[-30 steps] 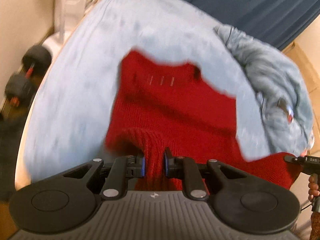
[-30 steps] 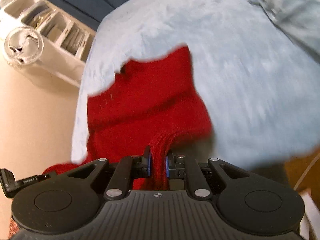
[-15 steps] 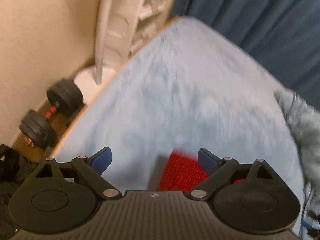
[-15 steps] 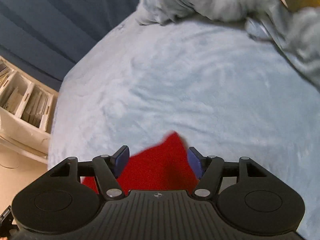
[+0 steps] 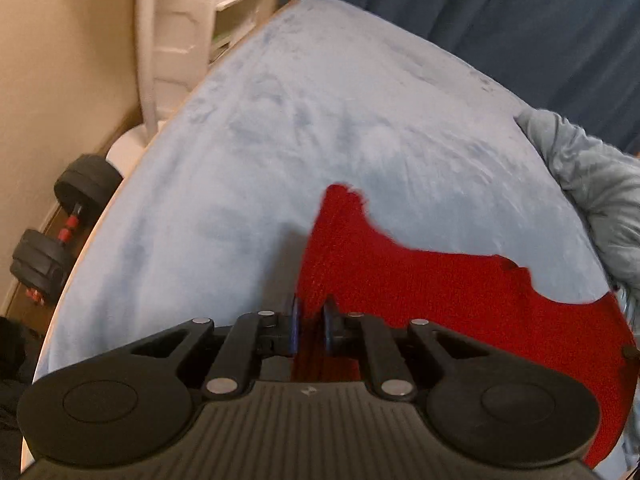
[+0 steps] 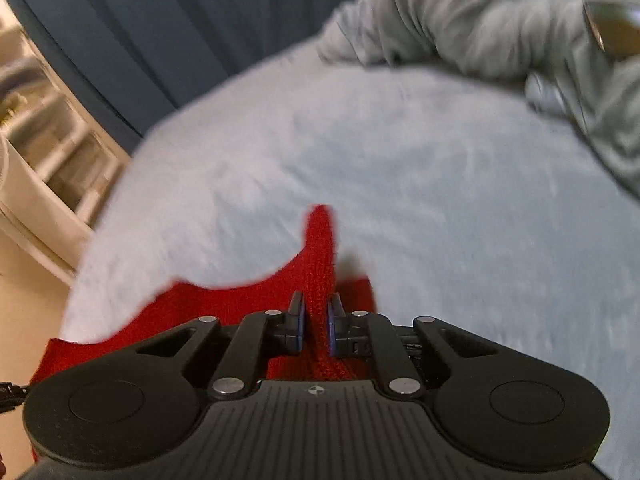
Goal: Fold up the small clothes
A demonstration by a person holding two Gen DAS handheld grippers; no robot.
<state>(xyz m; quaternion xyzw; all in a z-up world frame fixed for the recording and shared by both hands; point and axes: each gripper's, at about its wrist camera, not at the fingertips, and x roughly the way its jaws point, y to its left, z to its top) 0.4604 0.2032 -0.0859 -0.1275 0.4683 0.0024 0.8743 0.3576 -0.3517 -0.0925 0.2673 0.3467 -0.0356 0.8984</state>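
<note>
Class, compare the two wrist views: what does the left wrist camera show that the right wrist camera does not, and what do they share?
Only the left wrist view shows the black dumbbell on the floor by the wall. Only the right wrist view shows the shelf unit with its compartments side-on. Both show the red knitted garment on the light blue blanket, the grey clothing heap, dark curtains, and each tool shut on red fabric.

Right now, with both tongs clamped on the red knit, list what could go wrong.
1. Each of the left tongs and right tongs pinches only a narrow bunch of the red knit; it may slip out mid-fold.
2. The gray garment lies close by and could get dragged.
3. The knit lies near the bed edge and could slide off.
</note>
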